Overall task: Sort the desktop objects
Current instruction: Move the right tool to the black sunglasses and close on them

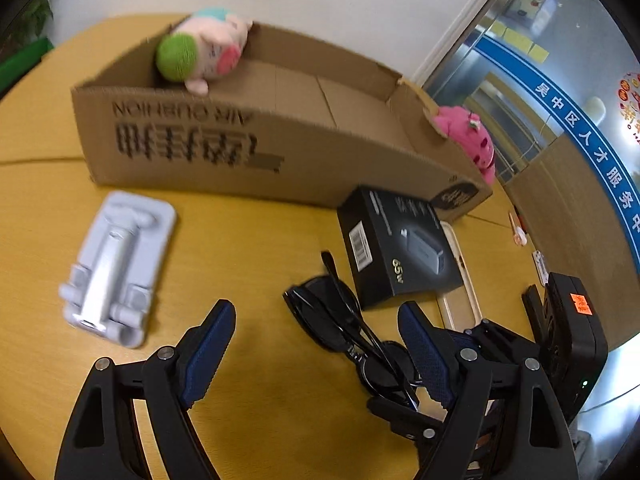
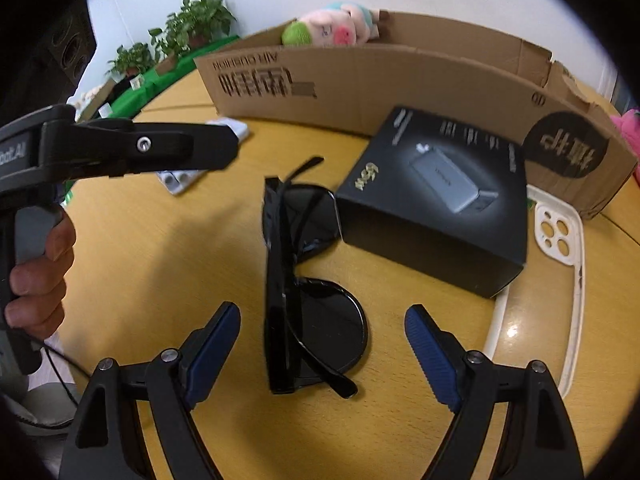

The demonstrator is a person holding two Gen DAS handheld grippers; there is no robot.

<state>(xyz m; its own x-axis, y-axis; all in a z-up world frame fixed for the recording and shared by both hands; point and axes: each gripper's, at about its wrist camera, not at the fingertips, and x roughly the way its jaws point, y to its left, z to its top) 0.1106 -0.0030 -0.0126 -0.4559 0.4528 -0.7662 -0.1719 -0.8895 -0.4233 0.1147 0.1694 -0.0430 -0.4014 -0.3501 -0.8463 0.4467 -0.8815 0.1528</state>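
You're hovering right gripper (image 2: 322, 350) over folded black sunglasses (image 2: 308, 288), fingers spread wide, gripping nothing, pads either side of lens, not touching. Sunglasses lying on yellow table (image 2: 200, 264), black charger box (image 2: 436, 200) at their 2 o'clock, white phone case (image 2: 560, 240) poking out beyond box. You're holding left gripper (image 1: 316, 344) wide too, empty, over bare table. Grey phone stand (image 1: 116, 268) sitting at its 10 o'clock. Cardboard box (image 1: 256, 148) at 12, pink pig plush (image 1: 204, 52) perched on rim.

sunglasses (image 2: 308, 280): black, folded, table centre | charger box (image 2: 436, 200): black, flat, at 2 o'clock, touching | phone stand (image 1: 116, 268): pale, blurred, possibly folded, at 10 o'clock
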